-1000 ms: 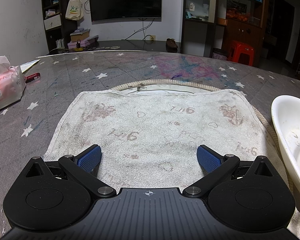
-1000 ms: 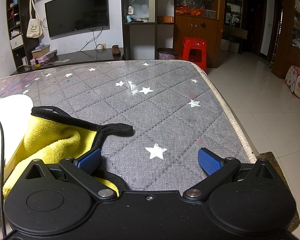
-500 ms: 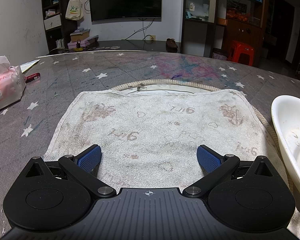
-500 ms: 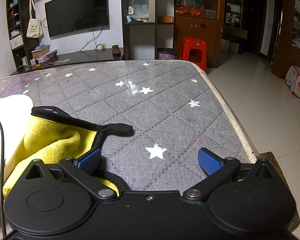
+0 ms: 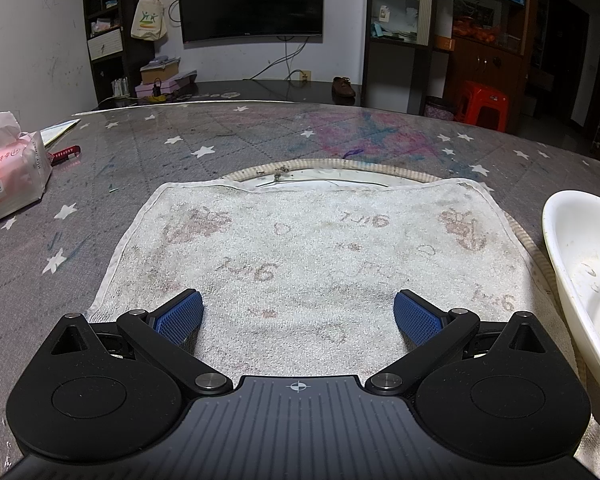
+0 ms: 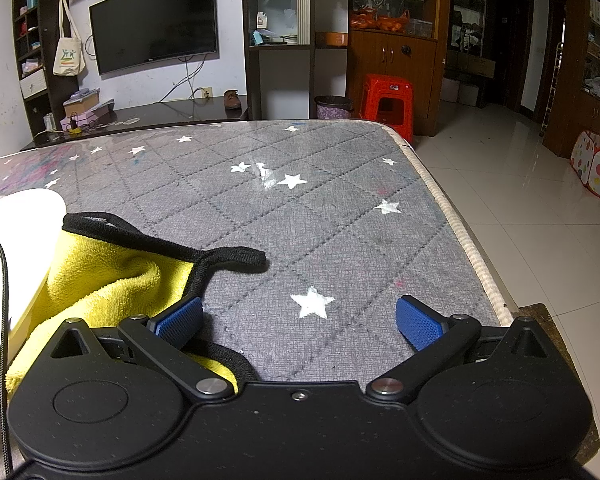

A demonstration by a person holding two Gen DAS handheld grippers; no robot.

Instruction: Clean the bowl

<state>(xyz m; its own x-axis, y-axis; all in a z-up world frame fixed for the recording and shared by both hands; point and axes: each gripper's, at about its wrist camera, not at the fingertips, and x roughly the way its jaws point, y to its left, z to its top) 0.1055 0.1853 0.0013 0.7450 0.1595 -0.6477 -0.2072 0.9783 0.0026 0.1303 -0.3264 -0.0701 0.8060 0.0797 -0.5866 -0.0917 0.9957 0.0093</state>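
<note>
A shallow white plastic bowl (image 5: 580, 276), its inner wall flecked with dried residue, is seen at the right edge of the left wrist view, resting on the grey star-printed quilted surface (image 5: 148, 168). In the right wrist view the same bowl (image 6: 16, 248) is cut off by the left edge. The bowl is thus placed between the two tools: to the right of the left tool (image 5: 298, 314) and to the left of the right tool (image 6: 300, 320).

A crumpled yellow microfibre cloth with black trim (image 6: 112, 280) is shown touching the bowl's near flank and running under the right tool's left finger. The cloth's black-edged border is laid roughly from the bowl toward the centre of the surface. The right tool is judged the nearer to the cloth, the left tool the better placed for steadying the bowl.

Both tools are held spread wide, blue pads well apart, with nothing gripped in either. Beneath the left tool a stained white terry towel (image 5: 312, 248) is spread flat over a round rope-edged mat (image 5: 416, 176), and the bowl's rim is seen just beside the towel's right border.

Farther off, a pink pack of tissues (image 5: 8, 176) is seen at the far left of the surface, well apart from the bowl. A thin black cable (image 6: 4, 300) is draped across the bowl's near side.

No wiping is judged to have begun.
</note>
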